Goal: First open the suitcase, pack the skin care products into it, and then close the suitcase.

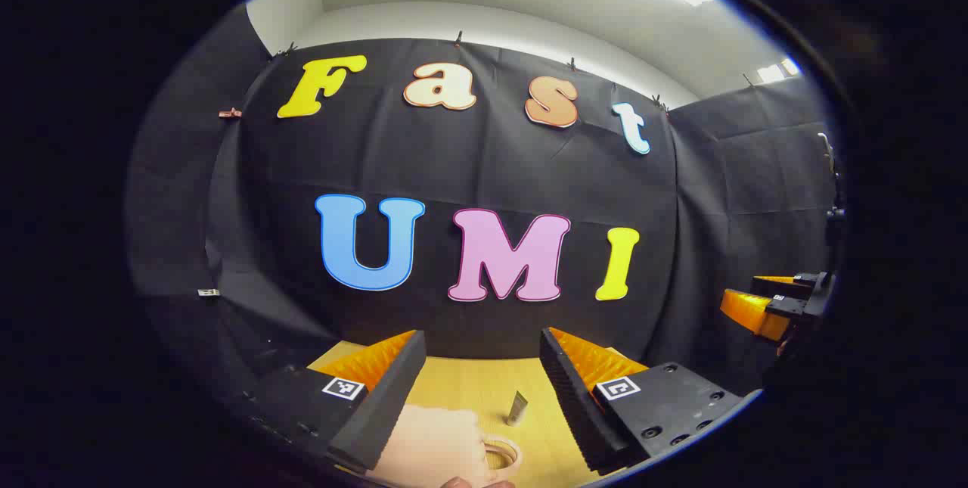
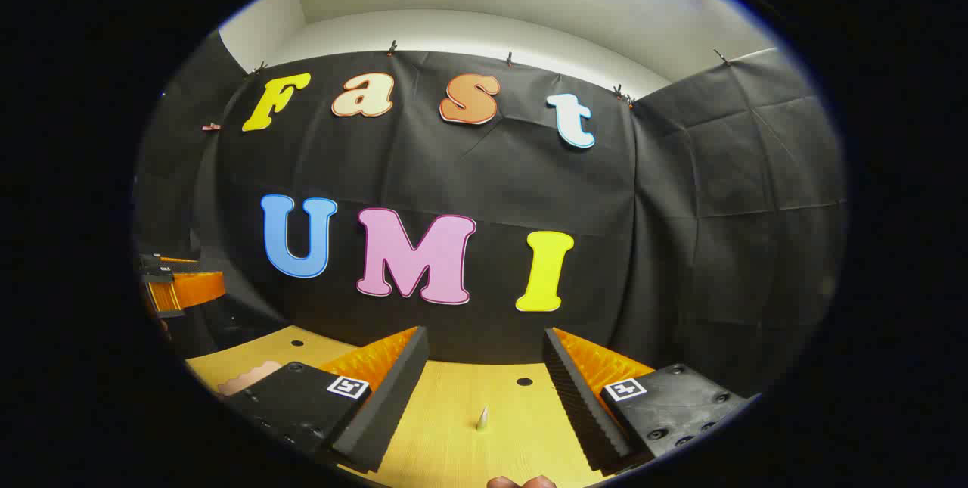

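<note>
On the desk point(image 1: 469, 390): small tube point(image 1: 517, 408), pink suitcase point(image 1: 431, 442) just beside it
Left tongs point(image 1: 480, 390): wide apart, gripping nothing
Right tongs point(image 2: 480, 390): same, spread over bare wood

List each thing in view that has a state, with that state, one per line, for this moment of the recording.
Left gripper: open, fingers spread, holding nothing, raised above the table.
Right gripper: open, fingers spread, holding nothing.
Small grey skin care tube: lying on the light wooden table, untouched.
Pale pink suitcase: lies below the left gripper; open or shut cannot be told.
</note>
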Action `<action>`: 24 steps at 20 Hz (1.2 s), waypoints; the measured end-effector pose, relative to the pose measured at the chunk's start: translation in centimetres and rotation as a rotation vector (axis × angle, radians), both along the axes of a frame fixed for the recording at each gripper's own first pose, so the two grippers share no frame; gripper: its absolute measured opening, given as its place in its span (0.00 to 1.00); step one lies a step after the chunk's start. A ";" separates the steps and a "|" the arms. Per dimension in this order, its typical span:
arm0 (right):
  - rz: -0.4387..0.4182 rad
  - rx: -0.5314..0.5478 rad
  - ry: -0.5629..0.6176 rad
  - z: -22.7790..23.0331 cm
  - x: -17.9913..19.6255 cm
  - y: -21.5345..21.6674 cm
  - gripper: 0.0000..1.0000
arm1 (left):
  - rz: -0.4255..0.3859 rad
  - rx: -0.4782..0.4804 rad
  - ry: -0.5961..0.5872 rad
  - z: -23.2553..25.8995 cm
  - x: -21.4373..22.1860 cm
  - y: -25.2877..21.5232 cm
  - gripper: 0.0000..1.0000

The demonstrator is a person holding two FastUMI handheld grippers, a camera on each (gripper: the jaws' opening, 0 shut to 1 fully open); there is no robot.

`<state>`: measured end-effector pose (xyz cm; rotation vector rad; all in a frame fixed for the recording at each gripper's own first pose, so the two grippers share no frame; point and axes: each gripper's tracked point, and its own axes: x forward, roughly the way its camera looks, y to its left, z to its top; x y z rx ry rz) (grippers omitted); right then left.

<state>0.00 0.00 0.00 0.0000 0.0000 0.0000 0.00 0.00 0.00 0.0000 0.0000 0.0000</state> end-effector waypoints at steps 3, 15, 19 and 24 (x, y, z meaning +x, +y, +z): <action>-0.004 -0.005 -0.005 0.2 0.1 0.0 0.96 | -0.005 0.003 0.009 -0.2 0.2 0.1 0.95; -0.024 -0.039 -0.015 0.1 0.3 0.5 0.96 | -0.013 0.019 0.018 -0.4 0.3 1.1 0.95; -0.021 -0.035 -0.008 -0.4 0.7 0.6 0.96 | -0.001 0.018 0.053 -1.7 0.4 1.5 0.95; -0.018 -0.004 0.011 -2.1 1.9 -0.3 0.96 | -0.024 0.000 0.197 -6.4 1.7 -0.2 0.95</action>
